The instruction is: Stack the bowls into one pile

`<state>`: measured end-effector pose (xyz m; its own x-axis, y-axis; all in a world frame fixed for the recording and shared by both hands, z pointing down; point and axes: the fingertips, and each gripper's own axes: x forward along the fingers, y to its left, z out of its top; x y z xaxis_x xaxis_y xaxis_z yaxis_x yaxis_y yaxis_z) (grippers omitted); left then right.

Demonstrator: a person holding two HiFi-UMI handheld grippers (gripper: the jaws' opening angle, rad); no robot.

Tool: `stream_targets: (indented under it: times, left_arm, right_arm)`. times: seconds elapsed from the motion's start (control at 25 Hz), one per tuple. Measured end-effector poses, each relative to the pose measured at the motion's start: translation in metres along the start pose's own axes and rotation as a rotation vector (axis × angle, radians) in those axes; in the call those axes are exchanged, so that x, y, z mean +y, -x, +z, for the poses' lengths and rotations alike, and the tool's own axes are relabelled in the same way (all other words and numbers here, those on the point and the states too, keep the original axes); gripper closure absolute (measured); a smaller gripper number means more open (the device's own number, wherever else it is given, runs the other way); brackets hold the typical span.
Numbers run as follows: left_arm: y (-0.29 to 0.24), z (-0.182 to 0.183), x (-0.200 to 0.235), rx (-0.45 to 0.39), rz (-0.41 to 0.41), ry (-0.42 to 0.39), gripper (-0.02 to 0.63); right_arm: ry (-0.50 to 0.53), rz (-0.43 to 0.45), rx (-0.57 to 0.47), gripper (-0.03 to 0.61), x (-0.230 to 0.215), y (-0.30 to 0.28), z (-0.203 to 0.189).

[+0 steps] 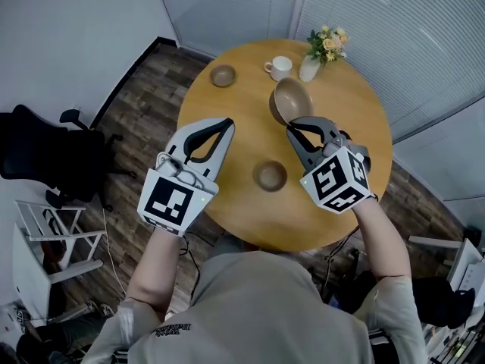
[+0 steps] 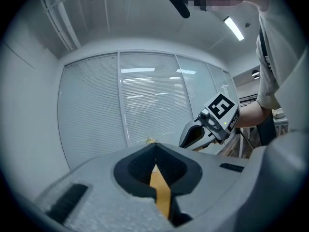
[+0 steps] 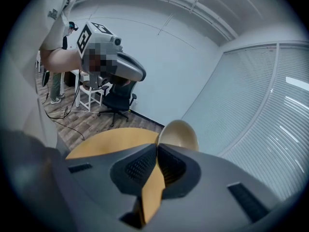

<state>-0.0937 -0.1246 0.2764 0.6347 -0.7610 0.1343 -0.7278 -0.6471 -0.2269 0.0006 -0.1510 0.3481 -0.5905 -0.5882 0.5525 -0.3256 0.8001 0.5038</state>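
Tan wide bowl [image 1: 292, 99] was the one I had. My right gripper [image 1: 292, 128] had its jaws pressed together on the near rim, and the bowl hung tilted over the round wooden table [image 1: 242, 207] with its inside facing up at me. My guess was stiff, smooth and fairly light, but held by one edge it would likely want to swing, and if it's ceramic a drop would chip it. A thin rim pinch like that looked slippery to me, so slow and steady seemed the way. My left gripper [image 1: 225, 124] was shut on nothing, hovering over the table's left side.

The other two sat flat on the wood: a small dark-brown bowl near me [image 1: 270, 175], just beside my right gripper, and a small dark-brown bowl at the far edge [image 1: 223, 75]. Both looked smaller than the tan one, so I figured they'd nest inside it, not the reverse — rim grab again.

At the far side stood a white cup [image 1: 280, 67] and a white vase of flowers [image 1: 309, 68] — both close behind the tan bowl, the easy things to knock.
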Motion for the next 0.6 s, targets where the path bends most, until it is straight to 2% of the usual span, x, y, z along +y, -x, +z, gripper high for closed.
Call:
stream_targets:
  times: [0.12,0.6]
  left_arm:
    - [0.0,-0.013,-0.002,0.025,0.003,0.036,0.594]
    - [0.001,-0.086,-0.019,0.118,-0.014,0.078,0.594]
  right_arm:
    - [-0.006,0.039,0.02,0.543,0.013,-0.011,-0.009]
    - [-0.023,0.153,0.109,0.543,0.068,-0.045,-0.046]
